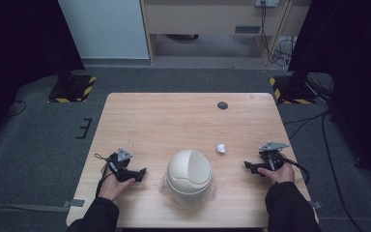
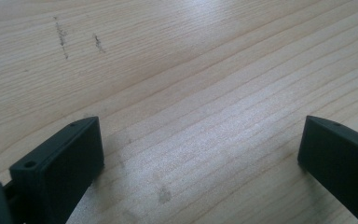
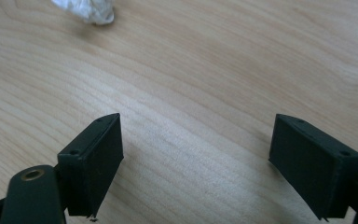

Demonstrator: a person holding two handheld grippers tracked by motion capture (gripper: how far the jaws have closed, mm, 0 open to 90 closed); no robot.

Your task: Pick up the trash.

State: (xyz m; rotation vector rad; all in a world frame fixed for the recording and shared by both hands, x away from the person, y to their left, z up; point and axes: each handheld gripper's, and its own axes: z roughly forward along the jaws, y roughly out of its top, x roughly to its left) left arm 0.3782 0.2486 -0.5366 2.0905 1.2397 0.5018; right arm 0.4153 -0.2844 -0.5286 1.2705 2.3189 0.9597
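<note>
At nine o'clock on the counter (image 1: 174, 116) the left gripper (image 1: 136, 175) rests with fingers (image 2: 70, 163) released and empty. At six o'clock stands a domed white bin (image 1: 189, 171), likely light, stiff and slippery, blocking the path across. At three o'clock a crumpled paper ball (image 1: 221, 148), probably light and soft, best pinched across its middle, lies near the right gripper (image 1: 250, 166), whose fingers (image 3: 93, 158) gape empty.

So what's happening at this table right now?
A person sits at a wooden table with a two-jaw gripper in each hand. The left gripper and right gripper rest on the table, jaws open and holding nothing. Between them stands a small white domed bin. A crumpled paper ball lies near the right gripper, untouched.
</note>
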